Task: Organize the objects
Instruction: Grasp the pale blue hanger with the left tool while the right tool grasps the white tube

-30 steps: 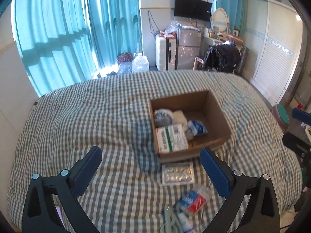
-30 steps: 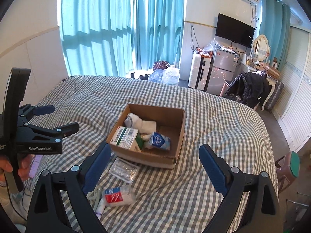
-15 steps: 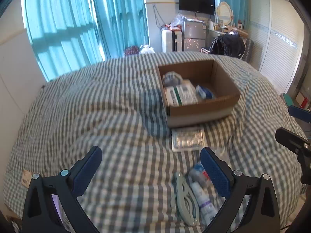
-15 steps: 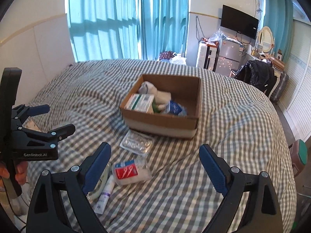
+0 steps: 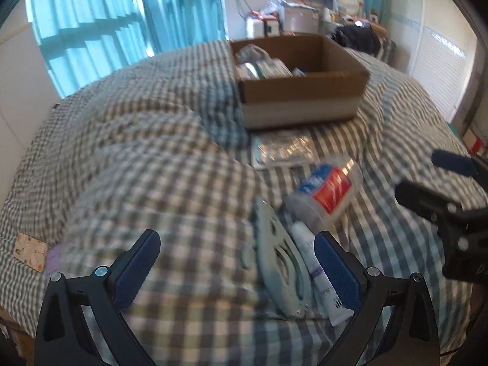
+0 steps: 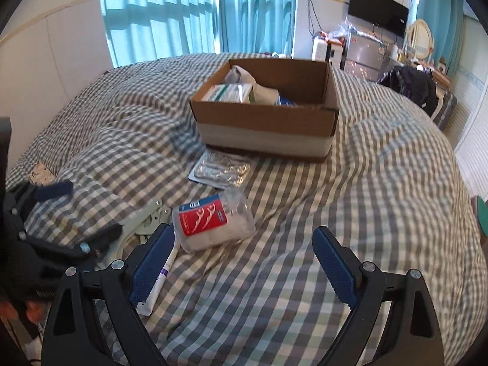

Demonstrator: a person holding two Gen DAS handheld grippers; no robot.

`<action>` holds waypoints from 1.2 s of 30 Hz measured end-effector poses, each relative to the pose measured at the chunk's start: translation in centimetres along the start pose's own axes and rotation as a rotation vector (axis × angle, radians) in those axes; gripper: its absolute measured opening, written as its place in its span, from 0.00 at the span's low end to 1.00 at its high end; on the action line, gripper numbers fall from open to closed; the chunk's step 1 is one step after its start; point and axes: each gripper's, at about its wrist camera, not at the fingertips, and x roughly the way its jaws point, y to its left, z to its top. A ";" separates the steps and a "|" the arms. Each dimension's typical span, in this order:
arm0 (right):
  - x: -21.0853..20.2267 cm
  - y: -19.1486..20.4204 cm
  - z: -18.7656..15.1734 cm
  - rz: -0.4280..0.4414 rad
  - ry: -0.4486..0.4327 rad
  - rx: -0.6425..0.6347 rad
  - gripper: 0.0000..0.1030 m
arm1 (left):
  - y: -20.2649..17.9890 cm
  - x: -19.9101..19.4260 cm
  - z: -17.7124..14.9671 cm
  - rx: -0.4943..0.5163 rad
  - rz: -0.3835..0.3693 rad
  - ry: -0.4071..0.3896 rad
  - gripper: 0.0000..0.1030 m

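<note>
A cardboard box (image 6: 265, 128) (image 5: 302, 103) sits on the checked bed and holds a white-green carton (image 6: 230, 93) and other packets. In front of it lie a silver blister pack (image 6: 222, 169) (image 5: 282, 149), a clear bag of floss picks with a red label (image 6: 212, 221) (image 5: 326, 190), a white tube (image 5: 318, 277) (image 6: 161, 277) and a pale green flat tool (image 5: 279, 259) (image 6: 149, 216). My left gripper (image 5: 236, 267) is open, low over the bed, just left of the tool and tube. My right gripper (image 6: 244, 265) is open, just before the floss bag.
The checked duvet (image 6: 381, 183) is rumpled, with a raised fold (image 5: 146, 164) left of the items. Teal curtains (image 6: 195, 9), a fridge and luggage (image 6: 350, 52), and a wardrobe (image 5: 439, 67) stand beyond the bed.
Both grippers have dropped lower and moved forward toward the loose items in front of the box. Both stay open and empty.
</note>
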 end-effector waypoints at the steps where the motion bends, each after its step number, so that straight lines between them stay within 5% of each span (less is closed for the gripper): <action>1: 0.1 -0.1 -0.2 0.005 0.005 0.010 0.90 | -0.5 0.4 -0.3 0.012 0.005 0.004 1.00; 8: 0.3 -0.4 -1.0 0.009 0.026 0.034 0.90 | -2.5 2.8 -1.9 0.074 0.055 0.043 0.82; 12: 0.7 -0.4 -1.4 0.009 0.037 0.044 0.90 | -3.2 3.2 -2.2 0.093 0.008 0.060 0.59; 15: 0.7 -0.4 -1.5 0.013 0.042 0.050 0.90 | -3.6 3.3 -2.4 0.101 0.003 0.061 0.30; 22: 0.5 -0.2 -1.9 0.010 0.048 0.058 0.90 | -2.5 1.4 -1.8 0.049 -0.059 0.047 0.24; 30: 1.2 1.7 -2.1 0.041 0.067 0.034 0.90 | 0.6 -2.9 0.0 -0.025 -0.007 -0.075 0.16; 36: 3.5 4.1 -2.3 0.057 0.113 0.018 0.90 | 2.3 -3.2 0.1 -0.057 0.000 -0.070 0.15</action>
